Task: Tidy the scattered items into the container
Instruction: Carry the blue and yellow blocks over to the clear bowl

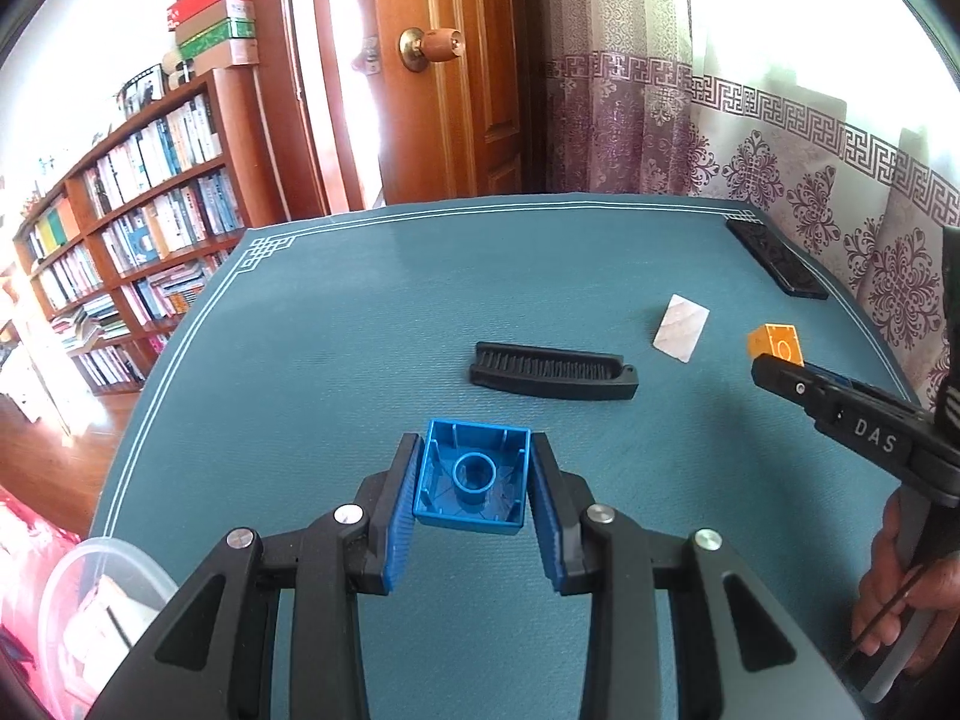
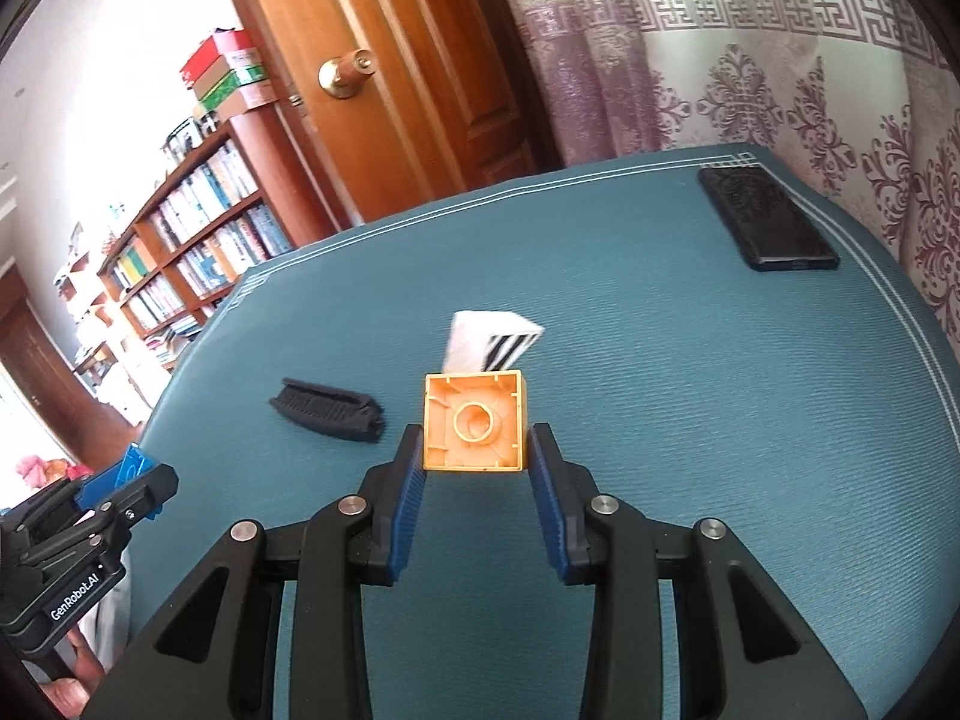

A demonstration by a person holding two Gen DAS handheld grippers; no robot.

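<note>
My left gripper [image 1: 474, 480] is shut on a blue toy brick [image 1: 471, 498], whose hollow underside faces the camera above the teal table mat [image 1: 360, 312]. My right gripper [image 2: 475, 456] is shut on an orange toy brick [image 2: 474, 423], also underside toward the lens. From the left wrist view the right gripper [image 1: 780, 363] holds the orange brick [image 1: 775, 345] at the right. From the right wrist view the left gripper [image 2: 129, 489] and blue brick [image 2: 135, 465] are at lower left. A clear plastic container [image 1: 108, 546] sits at the table's near left corner.
A black comb [image 1: 552, 372] [image 2: 327, 411] lies mid-table, with a white card [image 1: 681, 330] [image 2: 489, 339] to its right. A black phone [image 1: 774, 258] [image 2: 765, 222] lies at the far right corner. Behind stand a wooden door, a bookshelf and a curtain.
</note>
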